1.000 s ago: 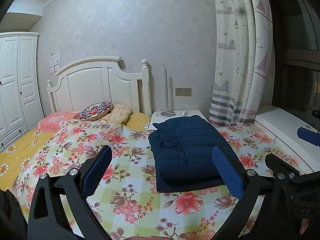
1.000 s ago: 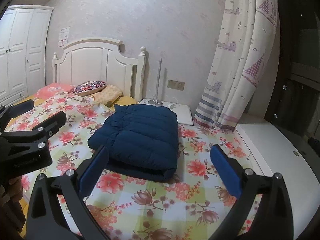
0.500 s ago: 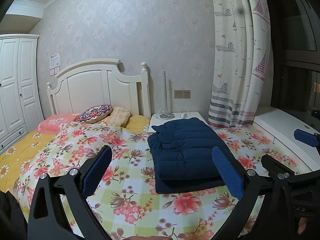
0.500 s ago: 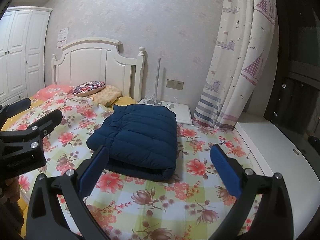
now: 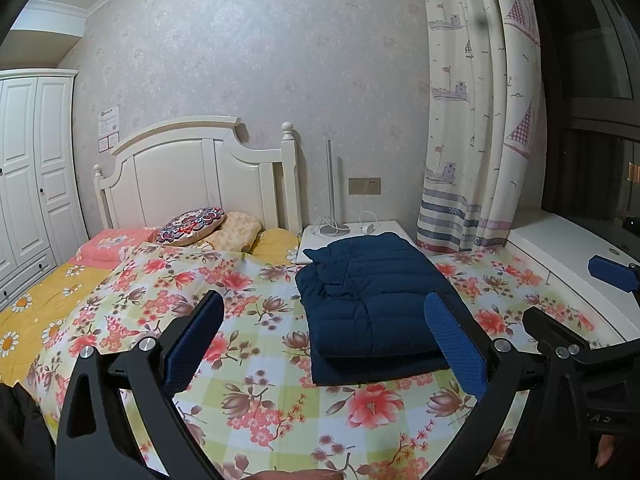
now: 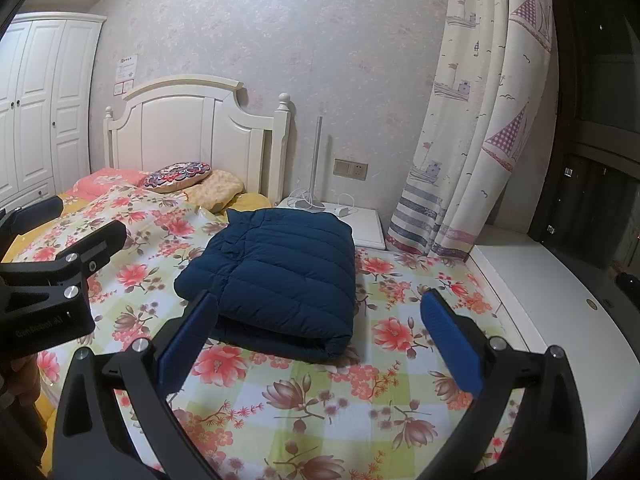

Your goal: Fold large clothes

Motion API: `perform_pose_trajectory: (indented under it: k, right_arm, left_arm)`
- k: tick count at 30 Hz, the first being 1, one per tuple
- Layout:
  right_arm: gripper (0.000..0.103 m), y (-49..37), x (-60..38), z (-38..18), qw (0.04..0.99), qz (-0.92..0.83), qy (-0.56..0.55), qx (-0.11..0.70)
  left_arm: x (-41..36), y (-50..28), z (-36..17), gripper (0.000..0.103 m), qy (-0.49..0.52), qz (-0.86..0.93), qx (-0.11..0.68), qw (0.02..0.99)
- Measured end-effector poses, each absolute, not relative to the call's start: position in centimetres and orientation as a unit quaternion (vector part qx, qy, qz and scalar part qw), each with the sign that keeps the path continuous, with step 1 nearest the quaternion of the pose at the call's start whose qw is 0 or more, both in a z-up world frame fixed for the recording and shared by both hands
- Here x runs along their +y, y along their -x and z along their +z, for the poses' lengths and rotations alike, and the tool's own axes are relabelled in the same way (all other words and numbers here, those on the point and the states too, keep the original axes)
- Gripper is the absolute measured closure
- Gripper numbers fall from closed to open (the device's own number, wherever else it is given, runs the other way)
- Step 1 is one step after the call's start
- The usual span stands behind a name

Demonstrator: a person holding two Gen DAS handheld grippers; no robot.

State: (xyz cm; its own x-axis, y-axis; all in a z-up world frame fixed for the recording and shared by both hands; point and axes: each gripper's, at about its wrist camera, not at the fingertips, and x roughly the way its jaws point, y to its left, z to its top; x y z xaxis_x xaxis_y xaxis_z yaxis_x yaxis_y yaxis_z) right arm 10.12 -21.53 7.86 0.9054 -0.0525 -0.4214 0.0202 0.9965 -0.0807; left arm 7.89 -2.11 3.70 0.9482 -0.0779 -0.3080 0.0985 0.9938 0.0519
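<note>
Since the navy puffer jacket [image 6: 276,276] already lies as a squared, layered bundle on the floral bedspread [image 6: 340,396], I judge the folding itself to be done or nearly so; all I can see left is perhaps a final tidy or moving it away. It sits just ahead of my right gripper [image 6: 320,344], a little toward its left finger, and ahead of my left gripper [image 5: 332,340] toward its right finger. From the left wrist view, a lower layer sticks out beneath the near edge of the bundle, so the stack is not perfectly flush.

Both grippers are spread wide, blue pads well apart, holding nothing and touching nothing; they hover above the bedspread, short of the jacket. Beyond the jacket, farther out from both grippers, are the white nightstand [image 6: 368,220] and the sailboat curtain [image 6: 480,128]; off to the left are the pillows [image 5: 192,226] and the white headboard [image 5: 200,176].
</note>
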Motion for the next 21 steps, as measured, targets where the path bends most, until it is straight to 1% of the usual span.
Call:
perform_pose_trajectory:
  k: [21]
  right_arm:
    - [0.003,-10.09,-21.28,7.9,0.975,-0.019,0.038,0.216]
  left_arm:
    - [-1.7,-7.65,3.96,0.004,-0.038,-0.05,0.149,0.987]
